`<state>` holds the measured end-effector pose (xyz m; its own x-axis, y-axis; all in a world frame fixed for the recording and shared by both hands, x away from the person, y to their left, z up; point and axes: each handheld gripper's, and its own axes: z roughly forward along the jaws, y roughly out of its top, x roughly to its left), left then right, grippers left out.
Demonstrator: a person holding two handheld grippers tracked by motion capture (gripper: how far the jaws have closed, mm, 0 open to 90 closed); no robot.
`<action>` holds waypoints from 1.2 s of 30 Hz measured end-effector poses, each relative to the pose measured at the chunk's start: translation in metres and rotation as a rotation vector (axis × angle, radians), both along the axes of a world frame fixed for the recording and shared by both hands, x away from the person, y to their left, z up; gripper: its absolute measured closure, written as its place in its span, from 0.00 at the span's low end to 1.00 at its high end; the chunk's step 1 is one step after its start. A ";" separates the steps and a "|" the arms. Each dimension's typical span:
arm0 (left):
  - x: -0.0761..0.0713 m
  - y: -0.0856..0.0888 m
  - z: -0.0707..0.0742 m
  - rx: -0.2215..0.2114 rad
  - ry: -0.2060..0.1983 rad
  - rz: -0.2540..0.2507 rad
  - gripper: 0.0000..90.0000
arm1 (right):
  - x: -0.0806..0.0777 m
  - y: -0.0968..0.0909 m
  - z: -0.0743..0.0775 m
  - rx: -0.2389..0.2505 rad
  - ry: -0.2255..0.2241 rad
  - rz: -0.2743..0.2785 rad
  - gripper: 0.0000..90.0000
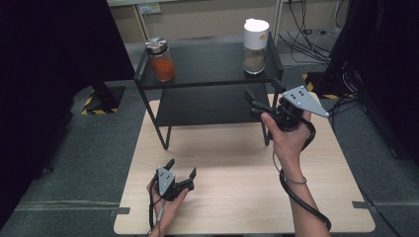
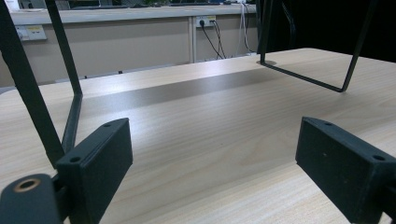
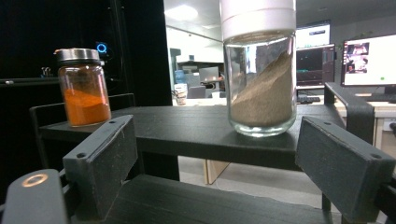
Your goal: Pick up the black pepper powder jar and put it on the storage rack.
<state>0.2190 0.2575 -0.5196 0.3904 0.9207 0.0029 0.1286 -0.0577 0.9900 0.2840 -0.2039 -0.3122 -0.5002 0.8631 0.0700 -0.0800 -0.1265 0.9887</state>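
Nearest, at the near left of the pale wooden bench: left tongs in the person's left hand, low over the bench top, jaws spread wide with nothing between them. In the left gripper view, bare wood grain between the two black jaws, and beyond them the thin black legs of the shelf rack standing on the bench.

Farther in, at the right side: right tongs held up in the person's right hand, grey three-cornered plate on top, black cable trailing down along the forearm. Jaws wide apart here too, gripping nothing, pointed toward the right end of the rack, near its upper shelf but apart from it.

Beyond, across the far half of the bench: black metal two-level shelf rack, lower shelf bare, upper shelf carrying two jars.

On the upper shelf at the right, just beyond the right tongs: clear glass jar with a tall white lid and grey-brown powder, upright, near the right edge. In the right gripper view, this jar framed between the two jaws but farther off, not touched, the powder inside lying in a slope.

On the same shelf at the far left corner, well apart from the first: small clear glass jar with a silver metal lid and orange powder, upright, also seen at the left in the right gripper view.

Farthest: grey floor, dark curtains at both sides, cables by the wall.
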 end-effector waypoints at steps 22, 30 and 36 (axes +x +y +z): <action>-0.001 0.000 -0.001 -0.002 -0.003 -0.001 0.12 | -0.017 -0.020 -0.022 -0.009 0.033 0.025 0.14; -0.001 0.000 -0.001 -0.001 -0.003 -0.001 0.12 | -0.022 -0.033 -0.036 0.000 0.064 0.015 0.14; -0.001 0.000 -0.001 -0.003 -0.005 -0.001 0.12 | -0.026 -0.039 -0.043 -0.017 0.085 0.007 0.14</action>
<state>0.2180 0.2570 -0.5206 0.3911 0.9204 0.0022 0.1234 -0.0548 0.9908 0.2578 -0.2427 -0.3557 -0.4990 0.8610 0.0983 0.0054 -0.1103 0.9939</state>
